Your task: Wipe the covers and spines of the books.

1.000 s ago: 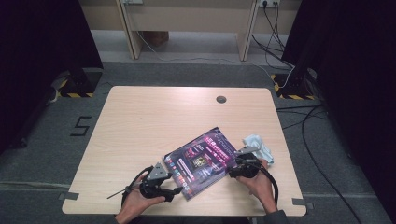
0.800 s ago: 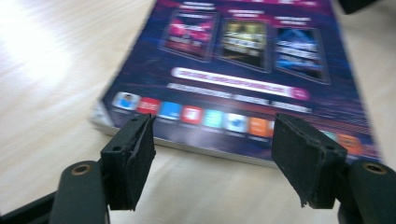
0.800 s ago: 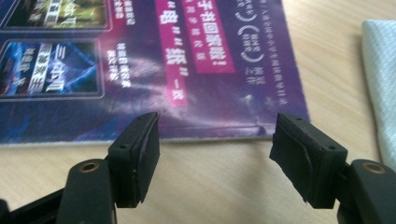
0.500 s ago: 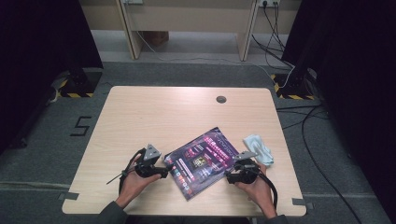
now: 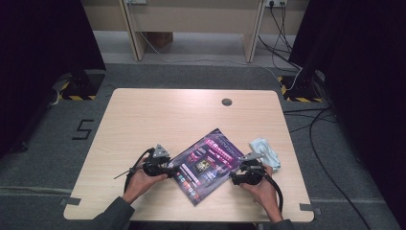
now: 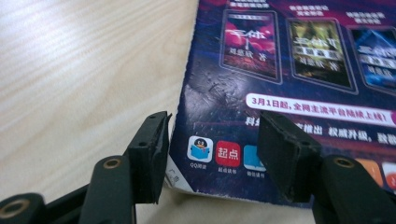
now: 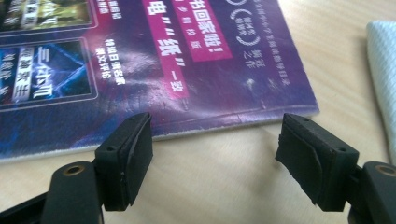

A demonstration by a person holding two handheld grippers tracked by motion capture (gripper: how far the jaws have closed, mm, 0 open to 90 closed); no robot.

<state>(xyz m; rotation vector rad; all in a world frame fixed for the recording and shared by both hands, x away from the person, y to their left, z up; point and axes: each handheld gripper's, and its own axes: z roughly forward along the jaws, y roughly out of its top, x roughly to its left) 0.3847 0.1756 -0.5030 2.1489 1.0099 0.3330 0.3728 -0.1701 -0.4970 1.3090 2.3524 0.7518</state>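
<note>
A purple magazine (image 5: 206, 163) with Chinese print lies flat on the wooden table (image 5: 158, 120). My left gripper (image 5: 173, 169) is at its left corner, held low and pointing right. In the left gripper view its jaws (image 6: 212, 156) straddle the magazine's corner (image 6: 224, 112), one off the edge and one over the cover. They have just been closing, and the pads stand clear of the paper. My right gripper (image 5: 233, 176) sits at the magazine's right edge. Its jaws (image 7: 219, 158) have just been opening, with bare table between them and the magazine's edge (image 7: 210, 60) just beyond.
A pale blue-white cloth (image 5: 265, 152) lies crumpled to the right of the magazine, close to my right hand, and the same cloth (image 7: 385, 70) lies at the right edge of the right gripper view. A round cable hole (image 5: 227, 102) is at the table's far side.
My left gripper has moved left and away from the table's near edge, from the magazine's near corner to its left corner. The right gripper has stayed by the right edge.
</note>
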